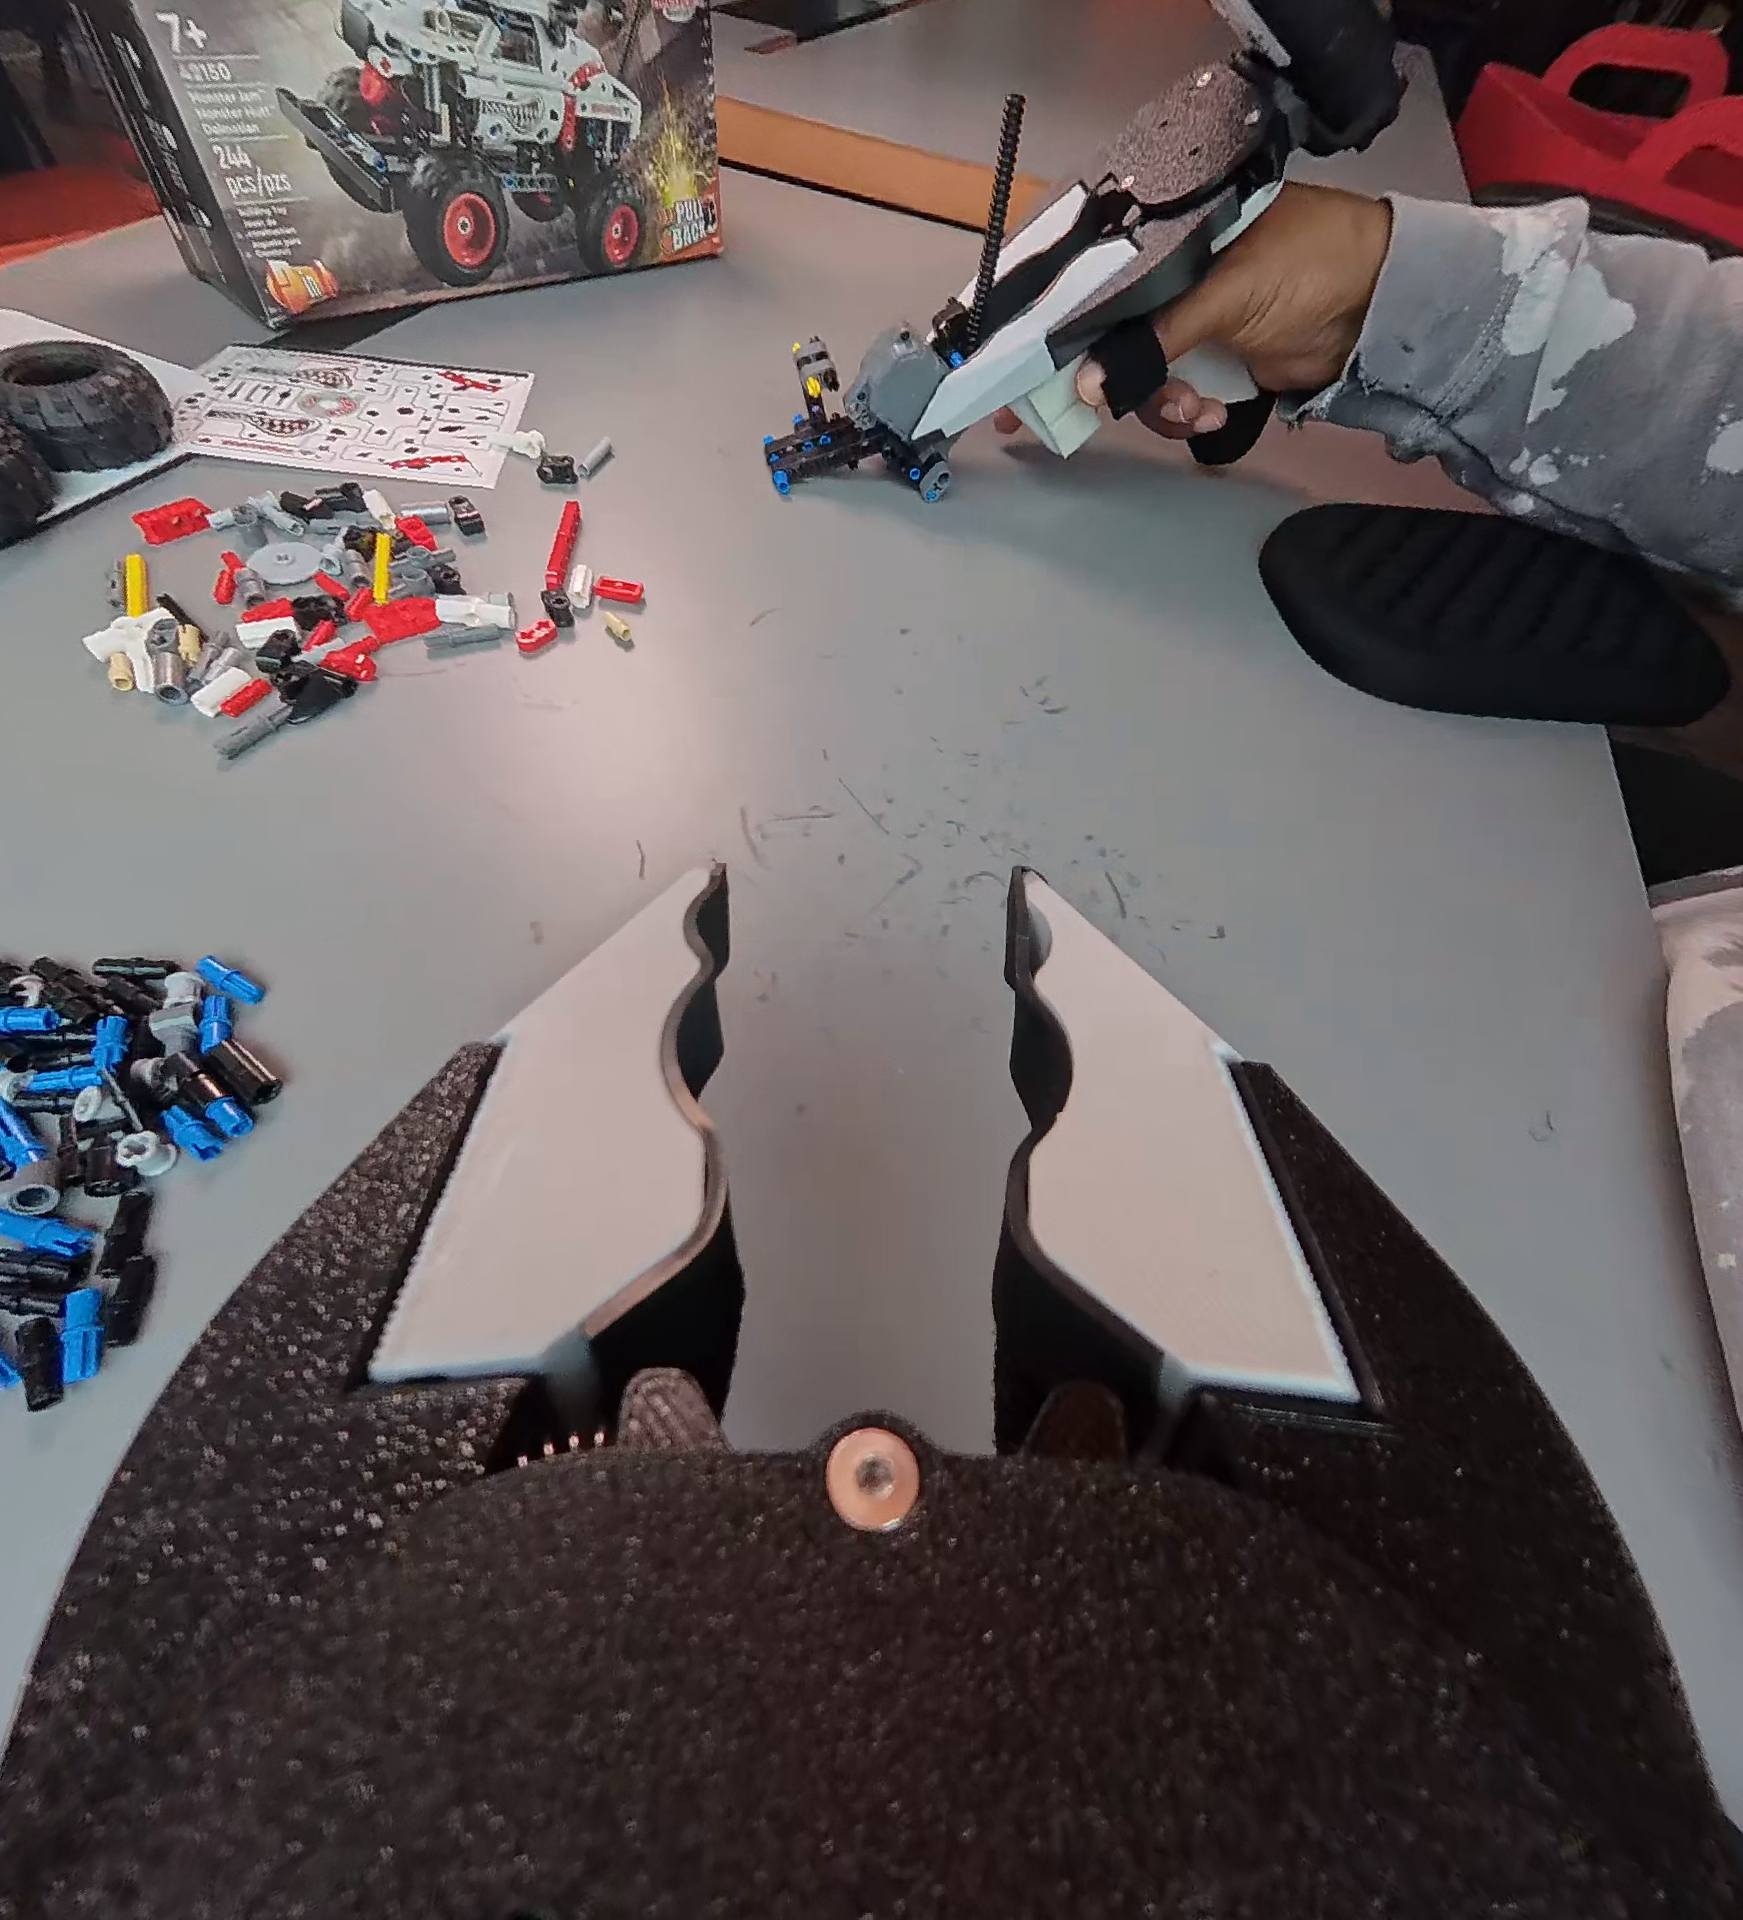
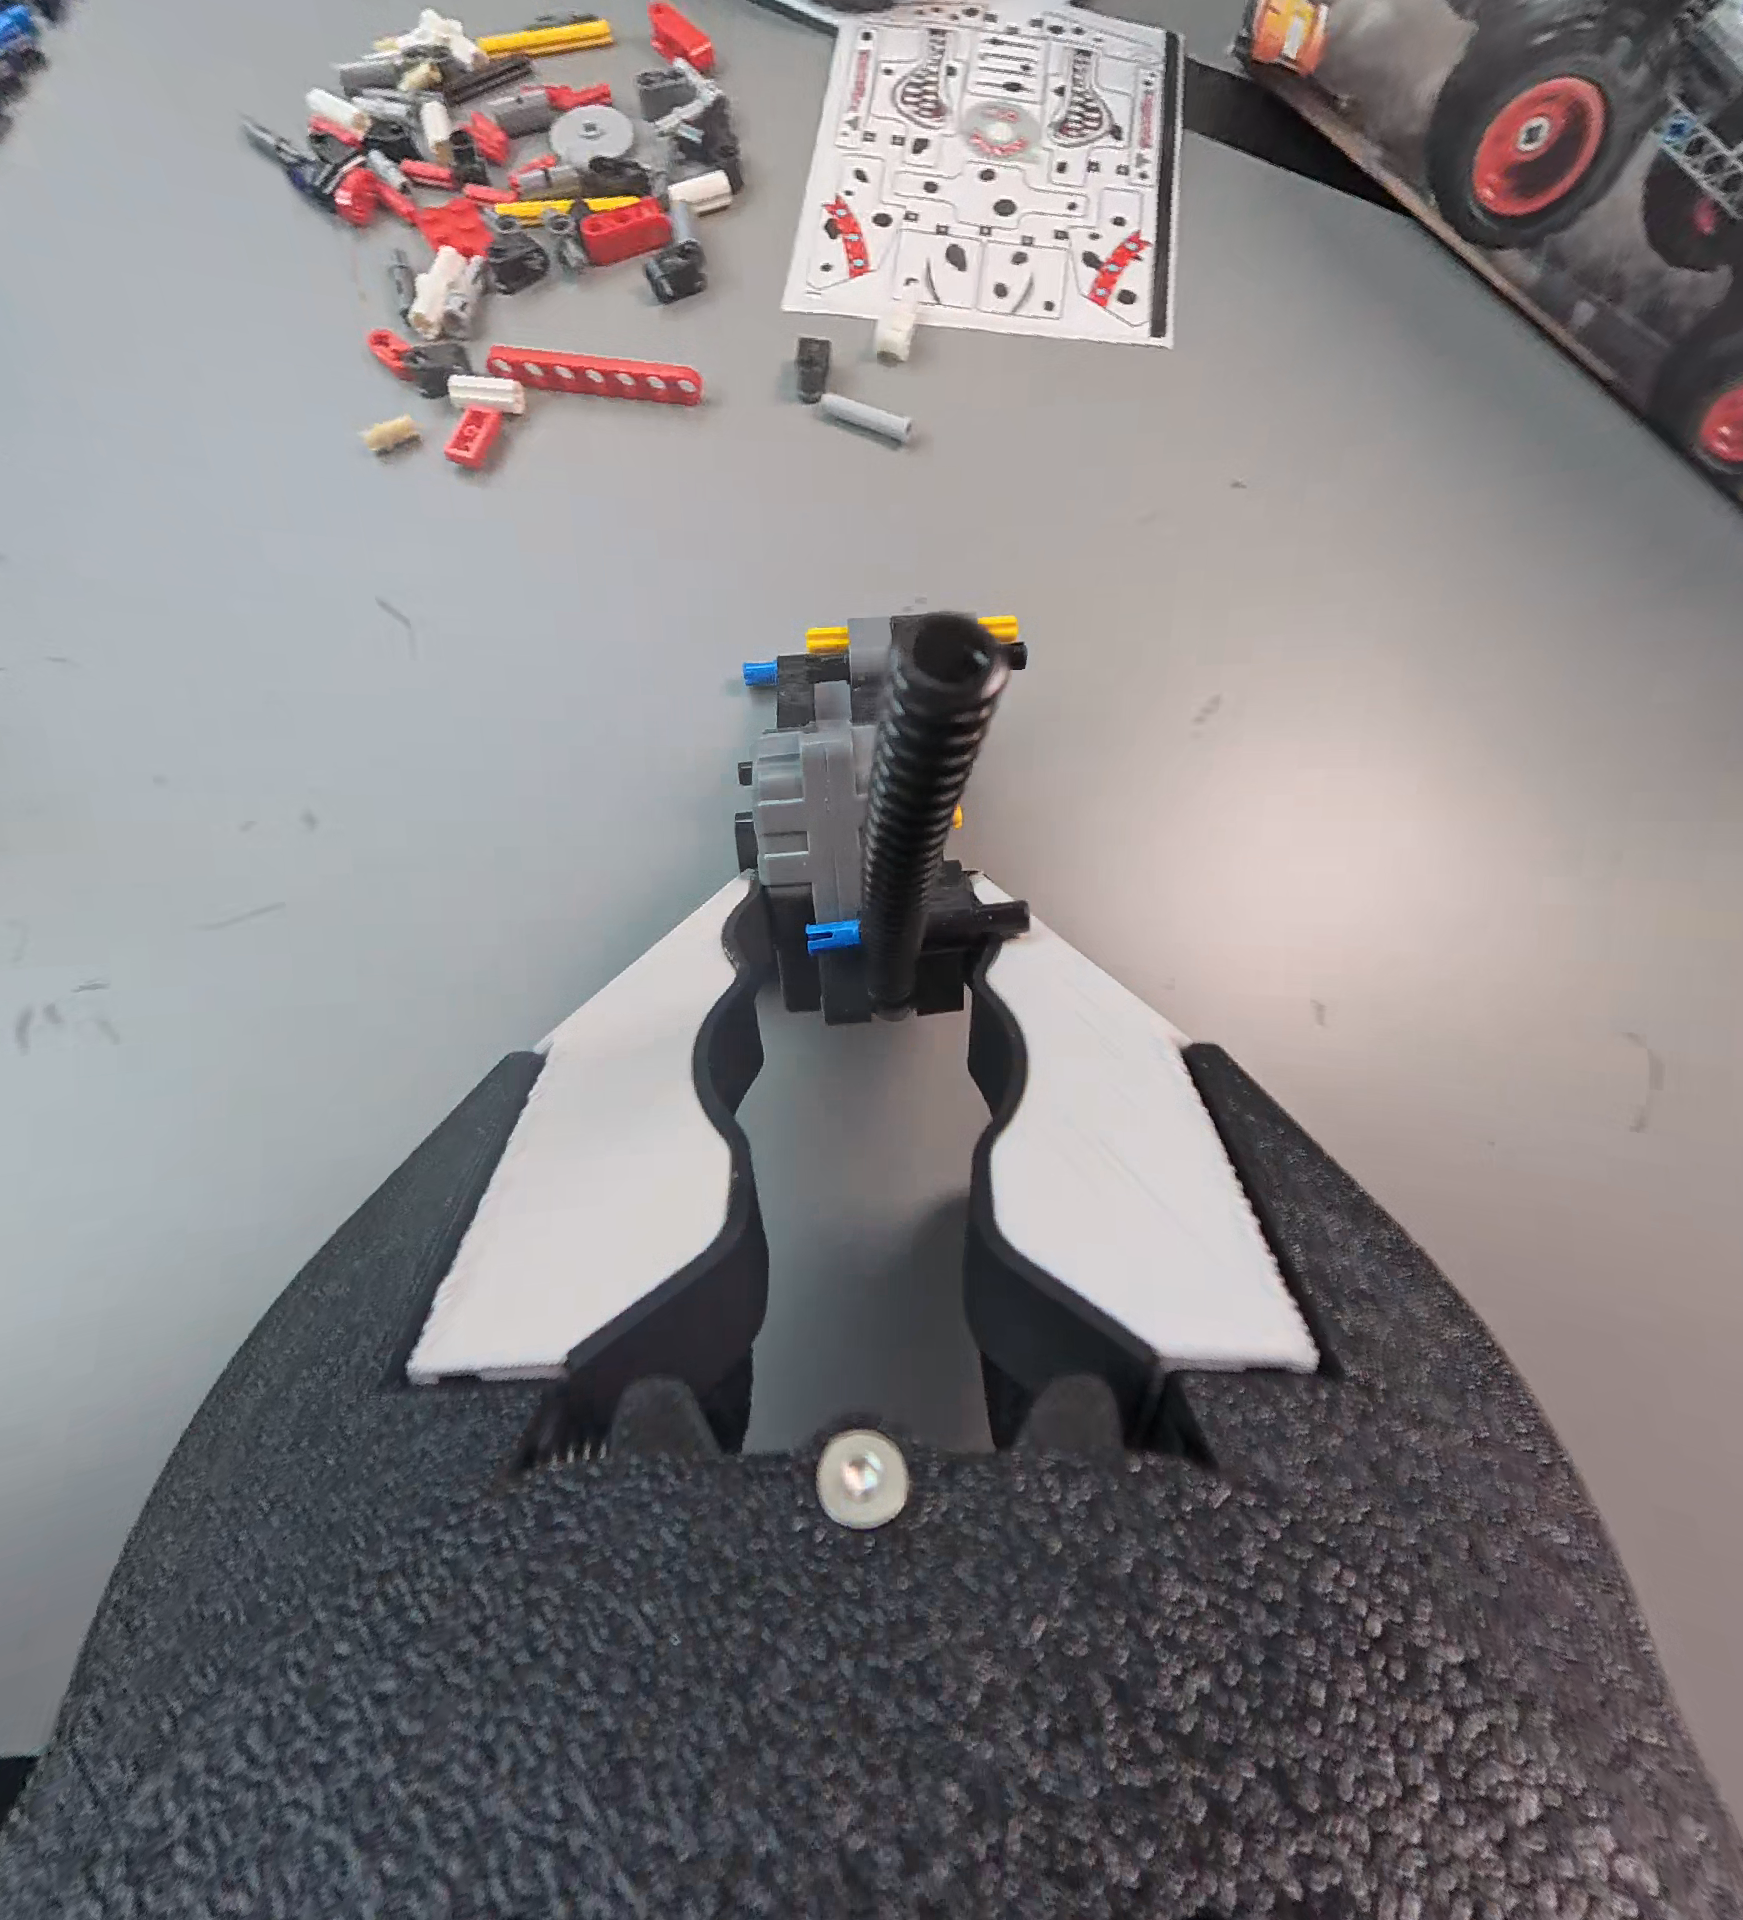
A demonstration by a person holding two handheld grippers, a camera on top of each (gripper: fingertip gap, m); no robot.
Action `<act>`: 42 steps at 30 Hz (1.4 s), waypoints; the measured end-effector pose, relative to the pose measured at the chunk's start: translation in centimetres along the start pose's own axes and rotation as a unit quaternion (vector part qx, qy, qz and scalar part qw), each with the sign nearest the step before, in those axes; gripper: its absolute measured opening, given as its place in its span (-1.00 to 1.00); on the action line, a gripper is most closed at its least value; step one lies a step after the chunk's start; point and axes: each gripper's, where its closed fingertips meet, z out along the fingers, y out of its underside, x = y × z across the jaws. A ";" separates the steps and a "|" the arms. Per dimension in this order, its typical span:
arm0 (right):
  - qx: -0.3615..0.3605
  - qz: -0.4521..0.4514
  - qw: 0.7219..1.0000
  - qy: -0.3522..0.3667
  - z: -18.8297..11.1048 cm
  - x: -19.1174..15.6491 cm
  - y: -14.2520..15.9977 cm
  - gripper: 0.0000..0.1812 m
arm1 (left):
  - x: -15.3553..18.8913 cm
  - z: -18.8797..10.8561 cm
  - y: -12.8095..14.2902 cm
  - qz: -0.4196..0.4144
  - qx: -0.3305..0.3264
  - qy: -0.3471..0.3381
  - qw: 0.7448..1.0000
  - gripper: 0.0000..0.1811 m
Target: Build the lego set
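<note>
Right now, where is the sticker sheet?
In the left wrist view, the sticker sheet lies flat, upper left, between the box and the mixed pile.

Grey scuffed table (image 1: pixel 898 727) carries: set box (image 1: pixel 431 156) at 11 o'clock; sticker sheet (image 1: pixel 358 416) before it; two black tyres (image 1: pixel 15 436) at 10; mixed red-grey-white parts pile (image 1: pixel 327 603) left of centre; blue-black pin pile (image 1: pixel 36 1143) at 9; partly built model (image 1: pixel 867 426) at 12

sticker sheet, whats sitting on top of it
Only a small white piece overlaps the near edge of the sticker sheet; a black piece and grey pin lie just off it. What's beneath the sheet is hidden.
</note>
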 end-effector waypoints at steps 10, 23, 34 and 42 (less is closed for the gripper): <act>0.016 -0.004 1.000 -0.006 0.2 0.6 -0.3 -0.52 | -1.0 -0.5 -1.1 -0.026 0.037 -0.020 0.999 -0.41; 0.109 -0.038 0.993 0.032 -5.3 1.3 -5.3 0.02 | -1.5 -1.0 -1.7 -0.039 0.057 -0.023 0.997 -0.40; 0.086 -0.013 0.996 0.006 -4.5 1.9 -1.4 -0.06 | -1.1 -0.8 -1.6 -0.034 0.052 -0.020 0.998 -0.40; 0.083 -0.159 0.982 -0.064 -7.0 -0.9 -2.6 -0.18 | 0.6 2.5 -1.2 -0.002 0.006 0.006 1.000 -0.41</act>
